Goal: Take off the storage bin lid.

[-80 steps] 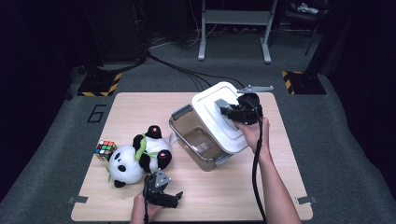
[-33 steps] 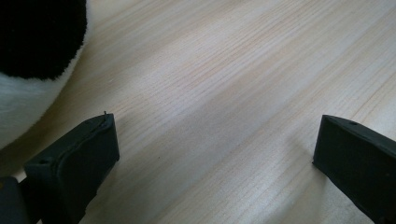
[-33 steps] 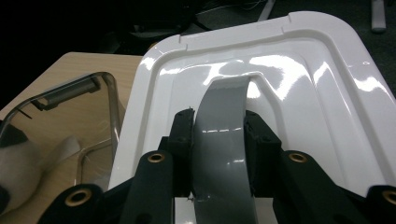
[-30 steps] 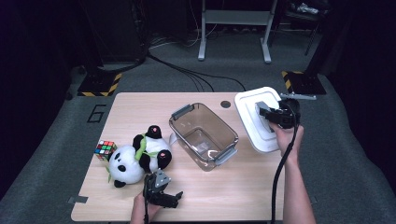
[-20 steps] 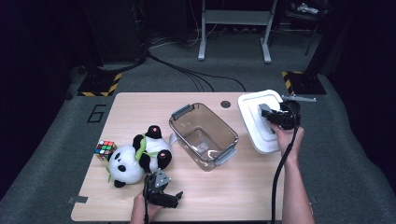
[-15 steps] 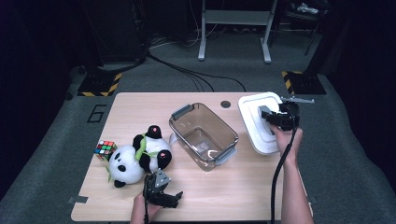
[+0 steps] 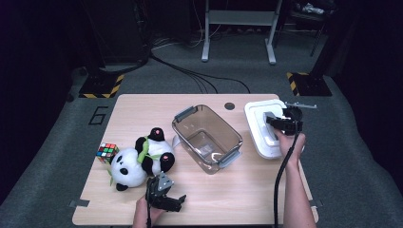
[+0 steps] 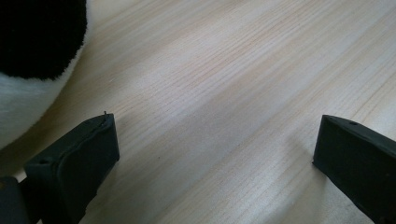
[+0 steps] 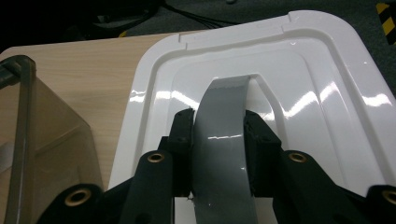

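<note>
Nearest me, the left tongs [image 7: 166,197] lie low on the counter [image 7: 256,199], well in front of the clear tub [image 7: 207,137], jaws wide apart with nothing between them. To the tub's right, the person's right arm stretches forward; the right tongs [image 9: 217,135] clamp the grey strap handle [image 9: 219,154] of the glossy white lid [image 7: 259,124]. The lid sits at the counter's far right corner, overhanging its edge.

overhead view, two close tool views
</note>
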Demonstrator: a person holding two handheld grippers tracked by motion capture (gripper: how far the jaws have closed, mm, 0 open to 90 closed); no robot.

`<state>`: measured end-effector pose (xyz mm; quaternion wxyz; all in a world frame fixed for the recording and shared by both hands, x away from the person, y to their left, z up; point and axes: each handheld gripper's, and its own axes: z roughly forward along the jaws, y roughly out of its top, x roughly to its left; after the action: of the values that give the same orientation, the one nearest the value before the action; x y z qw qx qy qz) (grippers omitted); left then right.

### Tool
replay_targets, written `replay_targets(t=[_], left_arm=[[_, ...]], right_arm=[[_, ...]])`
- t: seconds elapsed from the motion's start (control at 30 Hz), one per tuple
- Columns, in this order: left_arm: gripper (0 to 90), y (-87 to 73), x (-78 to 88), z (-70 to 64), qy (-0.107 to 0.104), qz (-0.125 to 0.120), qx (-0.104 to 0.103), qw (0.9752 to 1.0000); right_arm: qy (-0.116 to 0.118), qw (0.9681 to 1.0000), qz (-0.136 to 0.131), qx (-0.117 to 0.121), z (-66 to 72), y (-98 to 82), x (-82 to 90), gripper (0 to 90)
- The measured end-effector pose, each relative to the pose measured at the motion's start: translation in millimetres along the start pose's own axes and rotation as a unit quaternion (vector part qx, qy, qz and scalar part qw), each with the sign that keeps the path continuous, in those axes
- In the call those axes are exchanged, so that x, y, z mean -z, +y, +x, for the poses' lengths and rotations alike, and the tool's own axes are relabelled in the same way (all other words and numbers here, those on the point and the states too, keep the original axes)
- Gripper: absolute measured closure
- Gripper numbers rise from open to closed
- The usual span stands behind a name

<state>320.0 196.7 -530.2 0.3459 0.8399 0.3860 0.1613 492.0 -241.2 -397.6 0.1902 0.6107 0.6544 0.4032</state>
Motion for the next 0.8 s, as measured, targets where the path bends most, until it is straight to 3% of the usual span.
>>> replay_targets(t=[0.8], left_arm=[[0.0,0.0,0.0,0.0,0.0,0.0,0.0,1.0]], right_arm=[[-0.025,0.9982,0.029,-0.045,-7.2,-27.6,-51.7,68.0]])
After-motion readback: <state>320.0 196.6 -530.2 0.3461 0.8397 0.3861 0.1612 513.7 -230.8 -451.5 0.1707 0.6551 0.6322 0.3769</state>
